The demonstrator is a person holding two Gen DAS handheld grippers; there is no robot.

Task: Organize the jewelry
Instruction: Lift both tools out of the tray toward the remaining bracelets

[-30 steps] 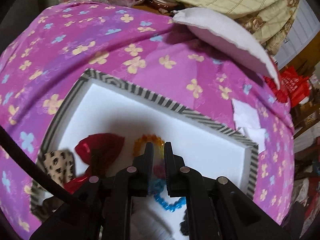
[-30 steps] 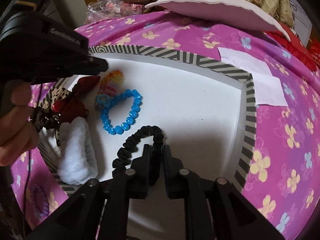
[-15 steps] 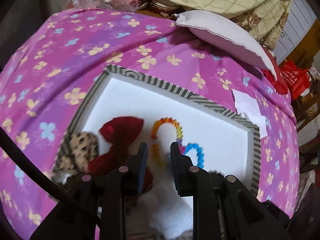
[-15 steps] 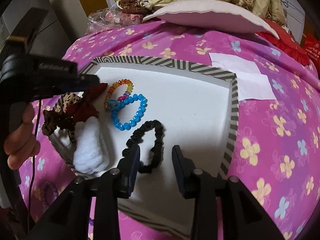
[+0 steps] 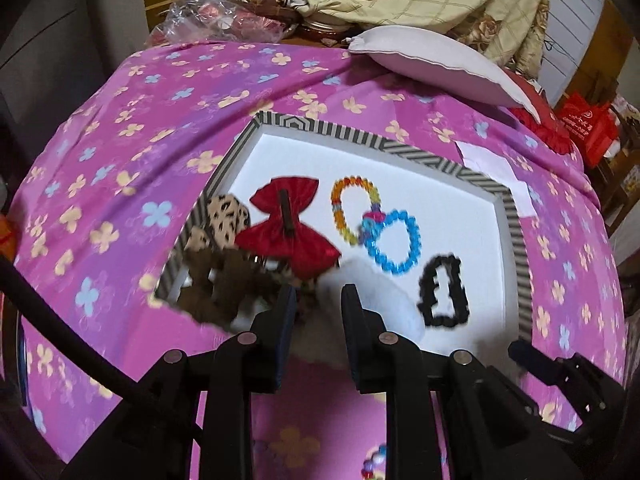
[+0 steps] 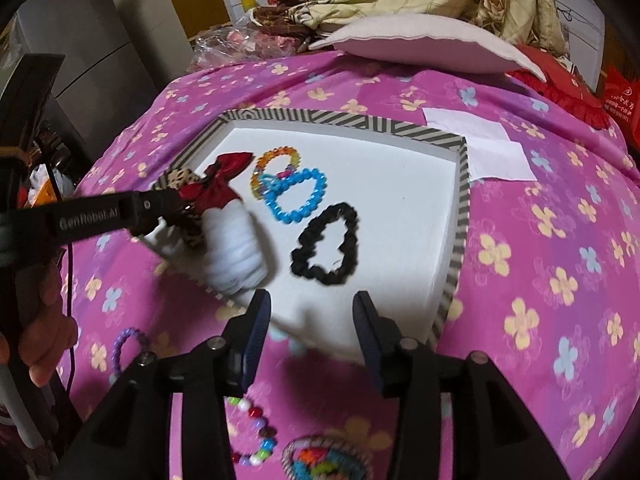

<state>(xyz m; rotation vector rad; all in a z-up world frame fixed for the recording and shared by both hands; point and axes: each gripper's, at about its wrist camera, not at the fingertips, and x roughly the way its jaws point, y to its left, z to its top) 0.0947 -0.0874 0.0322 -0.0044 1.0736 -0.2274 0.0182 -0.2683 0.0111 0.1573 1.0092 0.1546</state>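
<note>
A white tray with a striped rim [image 5: 516,240] [image 6: 460,216] lies on the pink flowered cover. In it are a red bow [image 5: 288,224] [image 6: 224,176], a rainbow bead bracelet [image 5: 340,200] [image 6: 276,156], a blue bead bracelet [image 5: 416,240] [image 6: 320,192], a black scrunchie [image 5: 426,296] [image 6: 352,240], a white scrunchie [image 5: 372,292] [image 6: 236,248], a leopard scrunchie [image 5: 226,216] and a brown one [image 5: 212,284]. My left gripper [image 5: 319,300] [image 6: 176,206] hovers open over the tray's near left corner, holding nothing. My right gripper [image 6: 312,308] is above the near rim, its jaws opening and empty.
Loose on the cover in front of the tray are a purple bead bracelet [image 6: 124,344], a multicolour bead bracelet [image 6: 256,432] and a woven coloured piece [image 6: 320,460]. White paper [image 6: 488,148] lies right of the tray, a pillow [image 6: 420,44] behind. A person's hand [image 6: 44,320] holds the left gripper.
Both grippers went from shut to open and drew back and up from the tray. The right one let go of the black scrunchie, which now lies on the tray floor.
</note>
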